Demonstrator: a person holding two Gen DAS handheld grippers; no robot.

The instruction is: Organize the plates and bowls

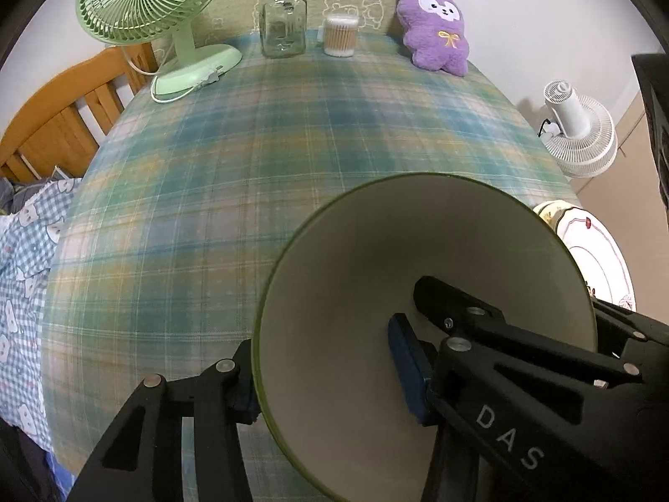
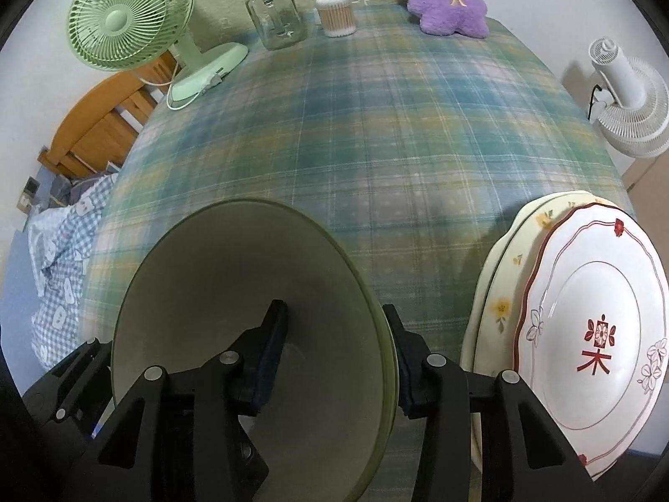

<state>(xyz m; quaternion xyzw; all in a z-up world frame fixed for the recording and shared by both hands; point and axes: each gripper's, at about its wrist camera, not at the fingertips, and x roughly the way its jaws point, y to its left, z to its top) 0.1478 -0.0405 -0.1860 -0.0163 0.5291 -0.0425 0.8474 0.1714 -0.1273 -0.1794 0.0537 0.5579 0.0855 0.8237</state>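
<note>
Between your left gripper's (image 1: 330, 368) 2 fingers stood the near-left wall of the green-rimmed bowl (image 1: 376, 259): 1 blue pad lay inside against the cream interior, the other outside by the rim, so the jaws were clamped on that wall. Your right gripper (image 2: 334, 355) straddled the opposite side of the same bowl the same way, 1 pad inside and 1 outside, pinching the rim. Both pairs of fingers stood partly apart, only as wide as the wall between them. The bowl sat tilted toward the cameras over the plaid tablecloth (image 1: 251, 146). Only the right wrist view showed the plate stack (image 2: 593, 326) in full, just right of the bowl, a white plate with red markings on top of yellow-flowered ones; the left view caught merely its edge. Farther back stood a green fan (image 1: 142, 4), a glass jar (image 1: 282, 21), a cotton swab tub (image 1: 340, 35) and a purple plush toy (image 1: 435, 27).
</note>
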